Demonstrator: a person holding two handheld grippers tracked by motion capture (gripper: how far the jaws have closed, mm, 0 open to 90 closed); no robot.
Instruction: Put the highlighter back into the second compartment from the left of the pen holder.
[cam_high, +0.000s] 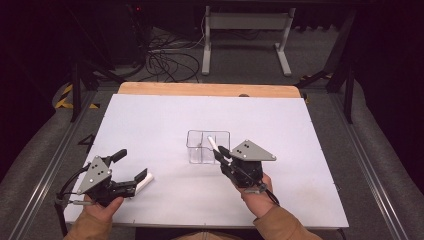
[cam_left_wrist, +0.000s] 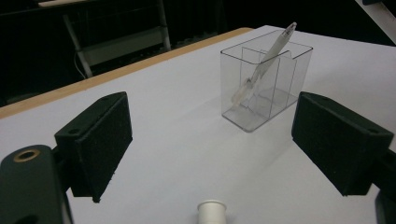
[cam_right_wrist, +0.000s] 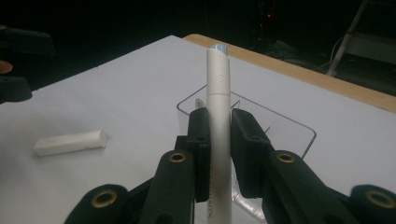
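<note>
Between the right tongs (cam_right_wrist: 219, 140), a white pen (cam_right_wrist: 218, 121) stands clamped.

You work at a white table (cam_high: 150, 120) with a wooden far edge (cam_high: 200, 89). At twelve o'clock, a white-legged desk frame (cam_high: 245, 30) stands on grey floor (cam_high: 310, 55); cables (cam_high: 167, 60) tangle at eleven. The room behind lies dark.

A dim lab or recording studio: a white-topped worktable (cam_high: 150, 120) with a wooden edge stands on grey carpet, with tangled black cables (cam_high: 167, 62) and a white desk frame (cam_high: 245, 30) behind.
</note>
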